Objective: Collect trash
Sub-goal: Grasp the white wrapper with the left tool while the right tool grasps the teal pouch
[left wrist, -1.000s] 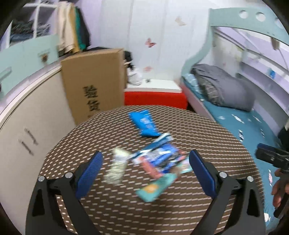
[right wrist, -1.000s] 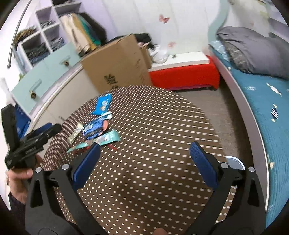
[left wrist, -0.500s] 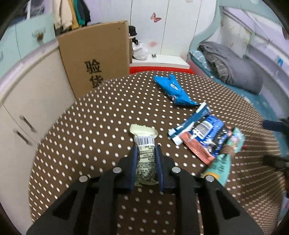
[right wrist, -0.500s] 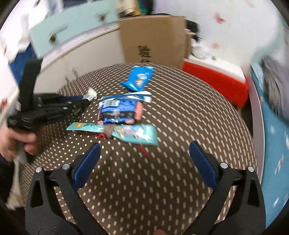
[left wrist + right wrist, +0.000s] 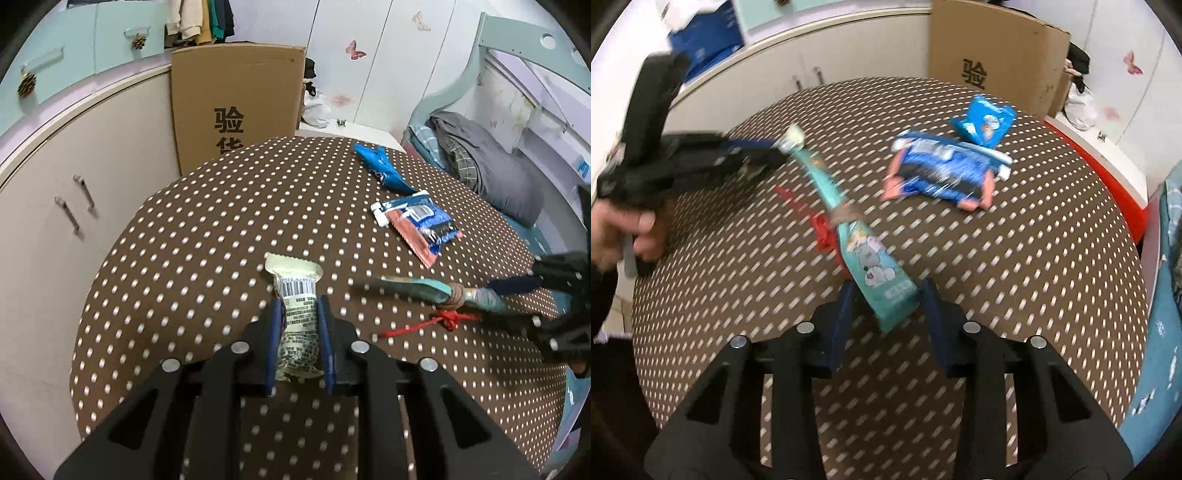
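My left gripper (image 5: 298,306) is shut on a pale green snack wrapper (image 5: 295,284), whose top end sticks out beyond the pads over the dotted brown table (image 5: 207,229). My right gripper (image 5: 888,291) straddles the near end of a long teal wrapper (image 5: 871,266) and its jaws are closing, with a thin gap still beside the left pad. A red string (image 5: 822,229) is tied around that wrapper's middle. In the left wrist view the right gripper (image 5: 517,295) reaches in from the right onto the teal wrapper (image 5: 406,286).
A dark blue and orange wrapper pile (image 5: 942,170) and a light blue packet (image 5: 984,123) lie farther back on the table. Behind it stand a cardboard box (image 5: 236,99) and cream cabinets (image 5: 74,184). A bed (image 5: 491,166) runs along the right. A hand (image 5: 624,229) holds the left gripper.
The left gripper closed on the pale green wrapper and has sunk lower with it. The right gripper swung left over the teal wrapper, rolled, and its jaws narrowed around it.
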`<state>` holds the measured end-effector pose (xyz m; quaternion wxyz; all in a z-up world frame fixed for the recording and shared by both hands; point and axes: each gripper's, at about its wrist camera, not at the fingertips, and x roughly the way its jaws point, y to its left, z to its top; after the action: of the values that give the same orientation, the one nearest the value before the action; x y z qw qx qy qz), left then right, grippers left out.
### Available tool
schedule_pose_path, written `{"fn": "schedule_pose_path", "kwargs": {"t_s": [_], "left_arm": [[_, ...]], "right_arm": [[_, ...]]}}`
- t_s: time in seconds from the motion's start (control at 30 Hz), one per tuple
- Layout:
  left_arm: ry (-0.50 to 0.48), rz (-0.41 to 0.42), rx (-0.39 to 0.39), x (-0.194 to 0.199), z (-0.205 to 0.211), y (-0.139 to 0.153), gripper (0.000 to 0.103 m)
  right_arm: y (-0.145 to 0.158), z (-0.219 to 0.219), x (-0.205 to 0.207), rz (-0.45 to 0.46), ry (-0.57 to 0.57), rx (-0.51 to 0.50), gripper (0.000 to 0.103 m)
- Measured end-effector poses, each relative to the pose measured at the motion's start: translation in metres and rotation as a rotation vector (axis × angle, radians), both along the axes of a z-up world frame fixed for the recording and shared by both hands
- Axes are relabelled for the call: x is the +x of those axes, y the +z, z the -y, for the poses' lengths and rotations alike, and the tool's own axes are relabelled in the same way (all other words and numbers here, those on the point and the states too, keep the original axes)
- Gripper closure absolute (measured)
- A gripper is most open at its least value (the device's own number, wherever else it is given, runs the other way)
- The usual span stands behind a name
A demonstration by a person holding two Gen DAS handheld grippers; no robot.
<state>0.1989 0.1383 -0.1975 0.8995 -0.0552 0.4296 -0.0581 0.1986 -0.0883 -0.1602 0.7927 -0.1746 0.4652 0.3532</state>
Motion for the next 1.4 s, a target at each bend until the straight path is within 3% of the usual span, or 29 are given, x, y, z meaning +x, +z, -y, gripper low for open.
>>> {"fn": "schedule_pose_path", "kwargs": {"t_s": [0.1, 0.3, 0.33, 0.4, 0.5, 0.77, 1.0, 1.07, 1.2, 1.3, 1.4], "left_arm": [[0.011, 0.006, -0.007, -0.012, -0.003, 0.002, 0.084], [0.025, 0.005, -0.013, -0.024, -0.006, 0.003, 0.084], [0.027, 0.003, -0.015, -0.027, -0.006, 0.002, 0.084], [0.027, 0.000, -0.018, -0.028, -0.006, 0.001, 0.084], [0.023, 0.001, -0.023, -0.029, -0.004, 0.001, 0.084], [-0.003, 0.008, -0.041, -0.030, 0.005, 0.006, 0.084], [-0.042, 0.003, -0.040, -0.027, 0.022, 0.007, 0.084], [-0.048, 0.002, -0.042, -0.027, 0.025, 0.006, 0.084], [-0.055, 0.003, -0.041, -0.028, 0.029, 0.007, 0.084], [-0.057, 0.002, -0.042, -0.030, 0.029, 0.007, 0.084], [-0.057, 0.000, -0.038, -0.031, 0.030, 0.006, 0.084]], "right_arm": [[0.013, -0.005, -0.002, 0.039, 0.001, 0.037, 0.052], [0.007, -0.045, 0.023, 0.004, 0.047, 0.045, 0.052], [0.002, -0.053, 0.027, -0.015, 0.058, 0.045, 0.053], [-0.008, -0.060, 0.033, -0.047, 0.056, 0.038, 0.069], [-0.010, -0.059, 0.038, -0.067, 0.005, 0.080, 0.078], [-0.004, 0.004, 0.039, -0.159, -0.154, 0.288, 0.080], [-0.009, 0.029, 0.014, -0.144, -0.184, 0.226, 0.073], [-0.008, 0.036, 0.007, -0.155, -0.186, 0.261, 0.055], [-0.006, 0.052, -0.009, -0.140, -0.203, 0.282, 0.055], [-0.007, 0.054, -0.006, -0.121, -0.201, 0.237, 0.055], [-0.009, 0.043, -0.008, -0.095, -0.165, 0.180, 0.068]]}}
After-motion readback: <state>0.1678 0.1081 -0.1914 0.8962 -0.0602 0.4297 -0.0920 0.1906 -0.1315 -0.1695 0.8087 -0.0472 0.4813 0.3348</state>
